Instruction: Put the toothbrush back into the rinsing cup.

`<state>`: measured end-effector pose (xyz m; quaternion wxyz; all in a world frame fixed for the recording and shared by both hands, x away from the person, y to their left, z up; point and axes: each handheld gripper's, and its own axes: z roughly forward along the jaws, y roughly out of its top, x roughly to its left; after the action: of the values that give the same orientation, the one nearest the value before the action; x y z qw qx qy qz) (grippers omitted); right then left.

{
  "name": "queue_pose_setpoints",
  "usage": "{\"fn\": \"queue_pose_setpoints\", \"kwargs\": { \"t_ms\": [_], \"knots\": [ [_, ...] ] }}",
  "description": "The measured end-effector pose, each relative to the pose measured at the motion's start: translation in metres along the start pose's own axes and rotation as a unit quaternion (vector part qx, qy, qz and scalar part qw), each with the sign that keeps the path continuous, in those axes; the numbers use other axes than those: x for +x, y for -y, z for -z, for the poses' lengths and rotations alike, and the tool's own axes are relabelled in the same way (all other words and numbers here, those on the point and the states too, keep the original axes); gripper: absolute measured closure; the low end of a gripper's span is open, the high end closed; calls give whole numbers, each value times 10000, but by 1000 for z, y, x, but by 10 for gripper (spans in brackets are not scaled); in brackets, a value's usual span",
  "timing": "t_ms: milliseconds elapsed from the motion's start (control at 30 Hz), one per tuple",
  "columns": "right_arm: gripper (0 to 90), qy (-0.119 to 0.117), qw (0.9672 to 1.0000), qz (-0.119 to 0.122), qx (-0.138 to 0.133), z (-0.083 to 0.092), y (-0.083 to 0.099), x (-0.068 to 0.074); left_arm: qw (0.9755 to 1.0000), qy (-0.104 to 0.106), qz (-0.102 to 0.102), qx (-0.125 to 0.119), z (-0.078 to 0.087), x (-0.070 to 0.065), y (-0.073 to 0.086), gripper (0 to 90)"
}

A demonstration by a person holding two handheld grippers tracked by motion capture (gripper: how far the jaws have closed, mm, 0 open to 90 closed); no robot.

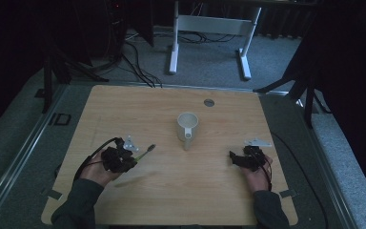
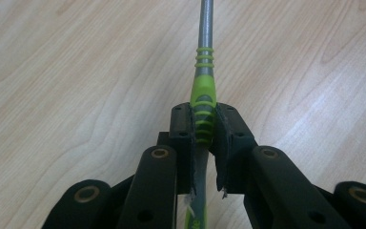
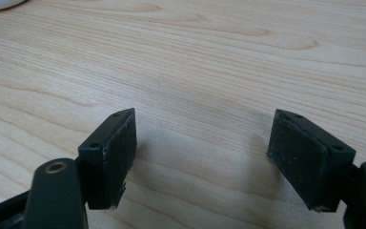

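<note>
My left gripper point(image 2: 203, 143) clamps the green-and-grey plastic toothbrush point(image 2: 204, 95); right fingers point(image 3: 109, 157) stand open over the pale wooden counter point(image 1: 171, 191). I'd lift it level toward the white ceramic mug point(image 1: 188, 126) at frame centre, keeping the grip firm.

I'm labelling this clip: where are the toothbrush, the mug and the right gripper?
toothbrush point(image 2: 203, 90), left gripper view, green grip of handle.
mug point(image 1: 188, 124), high view, its rim.
right gripper point(image 3: 205, 157), right gripper view, midway between open fingers.

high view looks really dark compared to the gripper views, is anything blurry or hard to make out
High view: dim and underexposed, the room behind nearly black; the white ceramic mug stays legible. Left gripper view: bright and even, the green-and-grey plastic toothbrush sharp at the grip, its lowest part soft. Right gripper view: bright, faint soft shadows under the tongs on the light wooden table.
</note>
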<state>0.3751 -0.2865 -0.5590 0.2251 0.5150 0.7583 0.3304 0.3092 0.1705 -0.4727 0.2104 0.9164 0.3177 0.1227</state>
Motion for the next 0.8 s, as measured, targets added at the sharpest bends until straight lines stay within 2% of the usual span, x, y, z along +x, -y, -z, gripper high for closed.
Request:
{"fn": "queue_pose_setpoints", "kwargs": {
  "t_ms": [233, 800],
  "knots": [
    [245, -1, 10000, -1, 0, 0, 0, 0, 9998, -115, 39, -170, 4, 0, -4, 792],
    [245, -1, 10000, -1, 0, 0, 0, 0, 9984, -185, 186, -502, 7, 1, -14, 791]
  ]
}}
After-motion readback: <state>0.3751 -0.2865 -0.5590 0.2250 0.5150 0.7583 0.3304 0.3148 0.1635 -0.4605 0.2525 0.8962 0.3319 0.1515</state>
